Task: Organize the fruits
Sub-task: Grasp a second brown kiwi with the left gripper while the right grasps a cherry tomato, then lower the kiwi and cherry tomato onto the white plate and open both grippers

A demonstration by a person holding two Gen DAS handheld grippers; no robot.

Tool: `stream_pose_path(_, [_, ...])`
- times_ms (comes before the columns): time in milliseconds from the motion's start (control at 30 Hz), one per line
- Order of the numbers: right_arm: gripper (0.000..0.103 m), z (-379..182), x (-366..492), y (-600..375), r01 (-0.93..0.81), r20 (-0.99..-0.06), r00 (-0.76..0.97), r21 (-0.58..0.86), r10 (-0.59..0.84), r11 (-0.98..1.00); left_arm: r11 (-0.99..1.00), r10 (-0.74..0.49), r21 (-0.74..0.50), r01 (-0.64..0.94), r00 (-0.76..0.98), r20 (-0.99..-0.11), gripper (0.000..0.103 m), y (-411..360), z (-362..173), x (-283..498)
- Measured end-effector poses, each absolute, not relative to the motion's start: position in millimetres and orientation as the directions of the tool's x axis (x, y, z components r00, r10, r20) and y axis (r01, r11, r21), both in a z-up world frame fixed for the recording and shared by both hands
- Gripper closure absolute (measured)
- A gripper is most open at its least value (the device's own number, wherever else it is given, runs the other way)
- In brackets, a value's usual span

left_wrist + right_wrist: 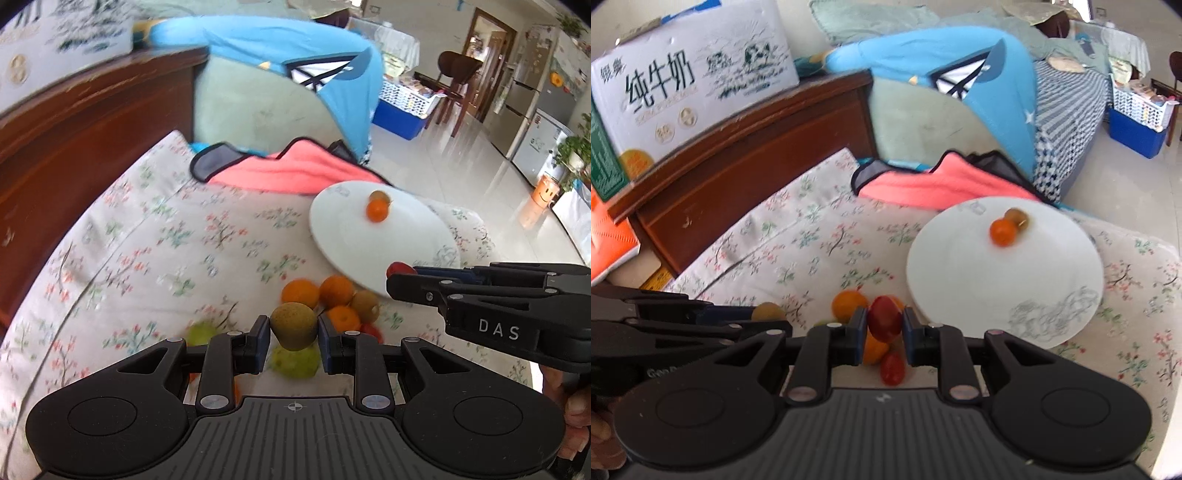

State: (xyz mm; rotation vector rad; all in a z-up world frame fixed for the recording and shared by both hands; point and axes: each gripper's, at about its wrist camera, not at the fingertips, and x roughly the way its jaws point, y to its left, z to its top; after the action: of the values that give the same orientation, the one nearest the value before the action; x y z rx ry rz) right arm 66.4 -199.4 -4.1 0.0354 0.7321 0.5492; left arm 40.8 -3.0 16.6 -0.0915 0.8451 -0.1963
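On the flowered bedspread (155,251), a white plate (347,236) lies beside a loose heap of fruit. Left gripper (293,334): jaws clamped on a brownish-green fruit (294,325), apparently a kiwi or small pear, held clear above the heap. Right gripper (884,326): jaws clamped on a red tomato-like fruit (884,323), likewise raised over the heap; in the left wrist view this gripper reaches in from the right, its tip with the red fruit at the plate's near rim. Plate contents: one small orange fruit (1003,232) touching one brownish fruit (1016,218), both near the far side; the rest of the plate is bare. Remaining heap, just beside the plate's near edge: several oranges (334,291), a brown kiwi-like fruit (365,304), green fruits (293,363) and another red fruit (892,367). A pink cloth (291,173) and a blue garment (258,51) lie beyond the plate and play no part. Progress, as a judgement: early. Two pieces appear sorted onto the plate and two more are in hand; presumably each must be carried over the rim and set down, after which most of the heap is left to transfer. Motion blur leaves the exact count of remaining fruit uncertain.
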Motion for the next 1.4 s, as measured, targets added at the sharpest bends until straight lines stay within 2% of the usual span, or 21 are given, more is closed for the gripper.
stream_pose_path(267, [0.083,13,80,-224,-0.400,-0.590,0.666,0.233,0.456,0.886,0.978,-0.208,-0.135,0.161,0.641,-0.739,0.078,-27,20,62])
stream_pose_path(600, [0.083,2,99,-244,-0.322,-0.630,0.664,0.247,0.404,0.914,0.978,-0.181,-0.066,0.200,0.641,-0.746,0.078,-49,13,90])
stream_pose_path(1400, [0.081,-33,140,-278,-0.103,-0.692,0.621,0.394,0.368,0.914,0.947,-0.291,-0.137,0.292,0.587,-0.756,0.077,-82,-12,138])
